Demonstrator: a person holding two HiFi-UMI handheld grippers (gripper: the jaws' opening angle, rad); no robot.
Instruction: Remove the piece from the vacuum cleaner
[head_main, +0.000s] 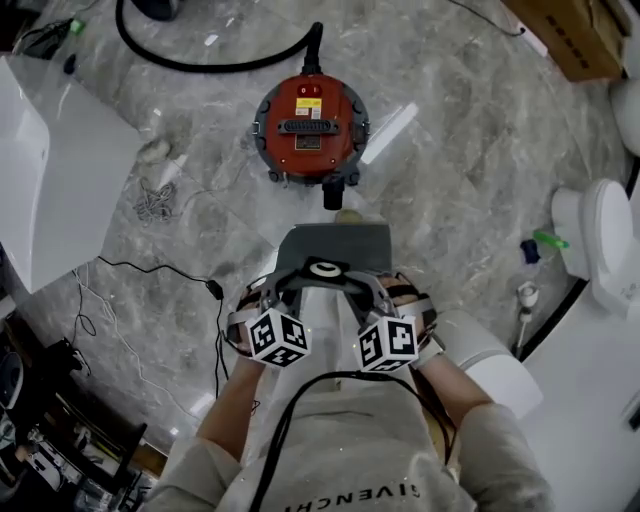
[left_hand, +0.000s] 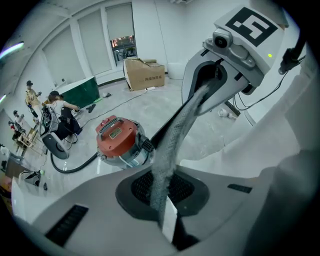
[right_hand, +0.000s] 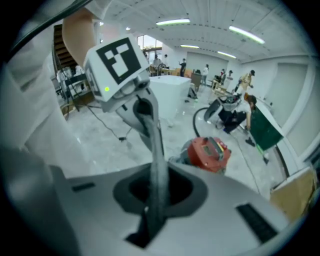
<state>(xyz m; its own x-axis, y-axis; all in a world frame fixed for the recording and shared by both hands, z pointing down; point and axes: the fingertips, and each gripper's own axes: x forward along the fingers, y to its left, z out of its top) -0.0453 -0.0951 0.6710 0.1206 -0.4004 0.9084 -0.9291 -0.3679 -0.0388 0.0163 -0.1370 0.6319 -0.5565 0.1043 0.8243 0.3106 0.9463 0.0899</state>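
The red round vacuum cleaner (head_main: 310, 125) stands on the marble floor; it also shows in both gripper views (left_hand: 120, 140) (right_hand: 207, 152). A flat grey piece (head_main: 335, 245) with a dark round recess (left_hand: 170, 187) hangs in the air, well above and nearer than the vacuum. A dark arched handle (head_main: 325, 272) spans the recess. My left gripper (head_main: 265, 300) is shut on the handle's left end (left_hand: 167, 220). My right gripper (head_main: 392, 298) is shut on its right end (right_hand: 152, 210). The jaw tips are hidden under the piece.
A black hose (head_main: 200, 62) curves away behind the vacuum. A white panel (head_main: 50, 190) lies at the left, a black cable (head_main: 150, 272) trails beside it. White fixtures (head_main: 600, 240) and a cardboard box (head_main: 575, 35) stand at the right. People work in the background (right_hand: 240, 105).
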